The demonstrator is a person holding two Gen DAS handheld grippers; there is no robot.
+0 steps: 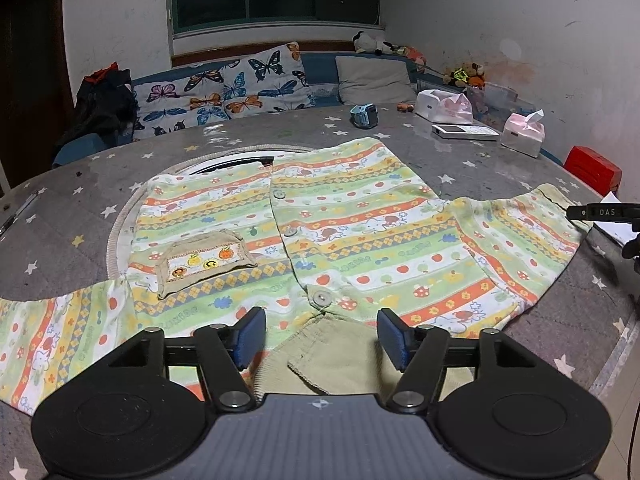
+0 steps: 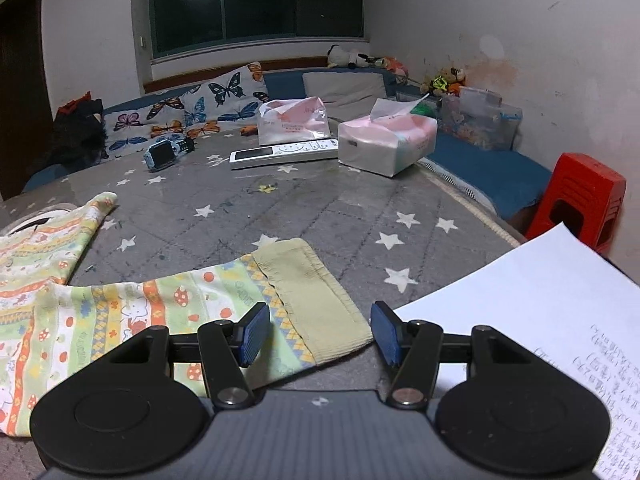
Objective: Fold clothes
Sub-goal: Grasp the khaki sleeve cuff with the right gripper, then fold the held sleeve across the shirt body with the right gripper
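Observation:
A child's striped, patterned cardigan (image 1: 340,232) lies spread flat on the grey star-print table (image 1: 500,168), buttons up, sleeves out to both sides. My left gripper (image 1: 322,334) is open, its blue pads either side of the beige collar (image 1: 332,356) at the near edge. My right gripper (image 2: 316,332) is open over the beige cuff (image 2: 316,300) of the right sleeve (image 2: 160,312); the cuff lies between the pads. Neither holds anything. The right gripper's tip shows at the left wrist view's right edge.
A white handwritten sheet (image 2: 540,320) lies right of the cuff. Farther back are a remote (image 2: 284,152), two tissue packs (image 2: 386,140), a blue watch (image 2: 164,154). A red stool (image 2: 580,200) stands off the table's right edge. A sofa with butterfly pillows (image 1: 224,88) is behind.

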